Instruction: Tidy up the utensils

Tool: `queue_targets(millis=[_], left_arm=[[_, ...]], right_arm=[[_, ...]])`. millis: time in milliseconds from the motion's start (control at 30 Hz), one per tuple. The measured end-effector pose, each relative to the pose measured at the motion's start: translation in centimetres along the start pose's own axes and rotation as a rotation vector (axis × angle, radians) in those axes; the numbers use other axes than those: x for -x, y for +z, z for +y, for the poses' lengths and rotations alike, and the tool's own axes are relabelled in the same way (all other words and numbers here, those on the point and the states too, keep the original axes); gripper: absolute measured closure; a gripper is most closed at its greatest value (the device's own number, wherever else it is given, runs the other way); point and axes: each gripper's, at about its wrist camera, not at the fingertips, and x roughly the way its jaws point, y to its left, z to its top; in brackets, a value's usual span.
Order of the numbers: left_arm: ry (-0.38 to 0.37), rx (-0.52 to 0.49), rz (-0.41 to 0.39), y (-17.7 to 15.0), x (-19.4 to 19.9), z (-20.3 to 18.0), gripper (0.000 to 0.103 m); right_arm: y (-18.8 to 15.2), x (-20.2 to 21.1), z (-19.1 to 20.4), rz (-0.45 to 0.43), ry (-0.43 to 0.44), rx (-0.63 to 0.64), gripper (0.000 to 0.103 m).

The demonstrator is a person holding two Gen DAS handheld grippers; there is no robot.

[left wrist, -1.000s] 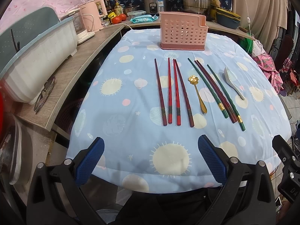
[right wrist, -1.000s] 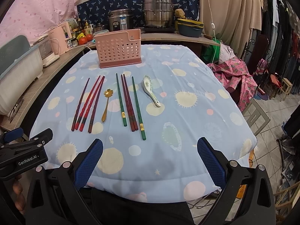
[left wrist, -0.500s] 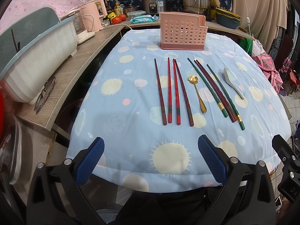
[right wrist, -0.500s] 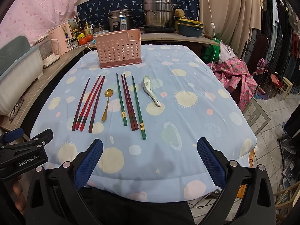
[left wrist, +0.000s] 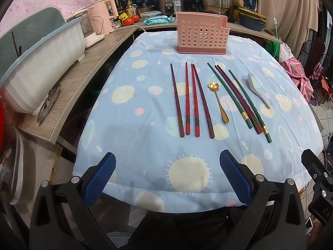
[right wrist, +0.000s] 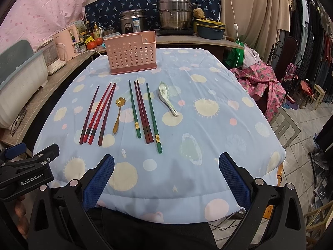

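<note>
Both grippers, left gripper (left wrist: 167, 179) and right gripper (right wrist: 166, 179), hang spread wide and empty at the bench's near edge; thin chopsticks (left wrist: 194, 100) look light, stiff and slippery, best pinched mid-length.

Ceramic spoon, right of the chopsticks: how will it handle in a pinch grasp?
The ceramic spoon looks glazed, so probably slippery between the tongs. Likely rigid and brittle; a drop could chip it. Its curved bowl rests on soft cloth, so it may rock when nudged.

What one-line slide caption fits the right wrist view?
Open right tool hovers at the table edge before chopsticks, gold spoon, ceramic spoon and pink caddy.
</note>
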Motion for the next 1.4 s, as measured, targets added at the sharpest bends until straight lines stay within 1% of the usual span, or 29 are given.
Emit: queue_targets(millis=[433, 467, 633, 933, 1200, 1267, 1400], left_arm=[[-0.001, 0.000, 0.005, -0.1, 0.2, -0.1, 0.008], [-0.002, -0.002, 0.006, -0.5, -0.1, -0.2, 0.008], [-0.003, -0.004, 0.015, -0.4, -0.6, -0.1, 0.008], [-0.012, 0.009, 0.051, 0.0, -2.0, 0.2, 0.008], [-0.006, 0.019, 0.072, 1.4, -4.6, 0.9, 0.008], [-0.005, 0.028, 0.077, 2.0, -5.7, 1.3, 0.008], [-0.014, 0.051, 0.110, 2.8, -8.4, 1.9, 0.008]], right_arm=[[-0.2, 0.1, 0.1, 0.007, 0.002, -0.001, 0.007], [-0.2, 0.0, 0.0, 0.007, 0.002, -0.001, 0.007], [-0.6, -0.2, 0.1, 0.018, 0.005, -0.006, 0.007], [-0.3, -1.6, -0.4, 0.048, 0.011, -0.026, 0.007], [0.4, -3.7, -1.3, 0.077, -0.002, -0.043, 0.007], [0.7, -4.5, -1.7, 0.083, -0.008, -0.050, 0.007], [1.4, -6.2, -2.3, 0.101, -0.016, -0.072, 0.007]])
